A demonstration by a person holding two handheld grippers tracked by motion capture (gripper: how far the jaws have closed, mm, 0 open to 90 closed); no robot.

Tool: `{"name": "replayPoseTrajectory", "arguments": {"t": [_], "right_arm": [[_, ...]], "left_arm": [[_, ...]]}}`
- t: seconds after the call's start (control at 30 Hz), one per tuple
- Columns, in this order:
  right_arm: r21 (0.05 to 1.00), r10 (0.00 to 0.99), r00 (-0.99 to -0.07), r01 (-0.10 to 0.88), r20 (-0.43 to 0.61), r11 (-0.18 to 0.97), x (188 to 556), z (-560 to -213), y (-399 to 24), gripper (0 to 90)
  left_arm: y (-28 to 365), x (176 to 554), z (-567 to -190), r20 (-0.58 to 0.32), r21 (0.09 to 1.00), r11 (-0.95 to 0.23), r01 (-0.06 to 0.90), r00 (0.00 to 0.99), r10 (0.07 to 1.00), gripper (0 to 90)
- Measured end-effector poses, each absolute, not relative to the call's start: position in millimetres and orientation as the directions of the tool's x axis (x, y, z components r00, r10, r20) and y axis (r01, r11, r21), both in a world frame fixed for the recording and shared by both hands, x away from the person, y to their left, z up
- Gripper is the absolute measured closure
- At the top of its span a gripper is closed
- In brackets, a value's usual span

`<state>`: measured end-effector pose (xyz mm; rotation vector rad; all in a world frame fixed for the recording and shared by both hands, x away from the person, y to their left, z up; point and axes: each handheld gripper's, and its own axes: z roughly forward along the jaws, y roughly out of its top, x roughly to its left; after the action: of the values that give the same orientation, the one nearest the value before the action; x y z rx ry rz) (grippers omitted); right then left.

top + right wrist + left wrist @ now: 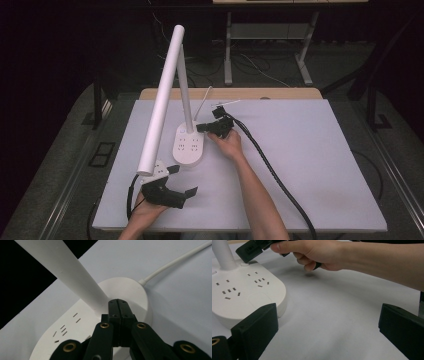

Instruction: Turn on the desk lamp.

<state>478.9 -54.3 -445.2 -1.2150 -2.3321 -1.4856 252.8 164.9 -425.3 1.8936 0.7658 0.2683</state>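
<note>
Lamp base [188, 145] under closed right claw [201, 128], perhaps touching; left claw [182, 181] gapes nearby.

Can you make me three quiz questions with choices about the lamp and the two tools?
1. Where does the lamp base sit?
A. on the white table
B. on the floor
C. in a hand

2. What colour is the lamp?
A. red
B. white
C. green

3. How are the right tool's jaws?
A. wide apart
B. shut together
C. holding a cup

Answers: 1 A, the base rests on the tabletop. 2 B, pole and base are white. 3 B, the right gripper view shows both jaws pressed together above the base.
</note>
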Motion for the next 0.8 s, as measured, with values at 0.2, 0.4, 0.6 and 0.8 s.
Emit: {"name": "replayPoseTrajectory", "arguments": {"t": [0.2,0.4,0.6,0.8], "right_arm": [[0.708,0.577,-0.668,0.676,0.471,0.206,477.2,-444.2,-53.0,90.0],[0.714,0.592,-0.67,0.666,0.447,0.216,476.0,-443.5,-51.3,90.0],[0.724,0.602,-0.681,0.649,0.417,0.232,474.9,-441.4,-49.3,90.0],[0.721,0.6,-0.677,0.654,0.425,0.227,475.1,-438.9,-50.5,90.0]], "left_arm": [[163.5,252.3,-425.7,-0.148,0.881,-0.274,0.387,0.774,0.615,1.5],[163.4,252.3,-425.8,-0.149,0.88,-0.274,0.387,0.775,0.614,1.7],[163.6,252.5,-425.9,-0.149,0.879,-0.278,0.387,0.777,0.612,1.7],[164.9,253.5,-426.3,-0.153,0.875,-0.283,0.394,0.778,0.61,1.7]]}}
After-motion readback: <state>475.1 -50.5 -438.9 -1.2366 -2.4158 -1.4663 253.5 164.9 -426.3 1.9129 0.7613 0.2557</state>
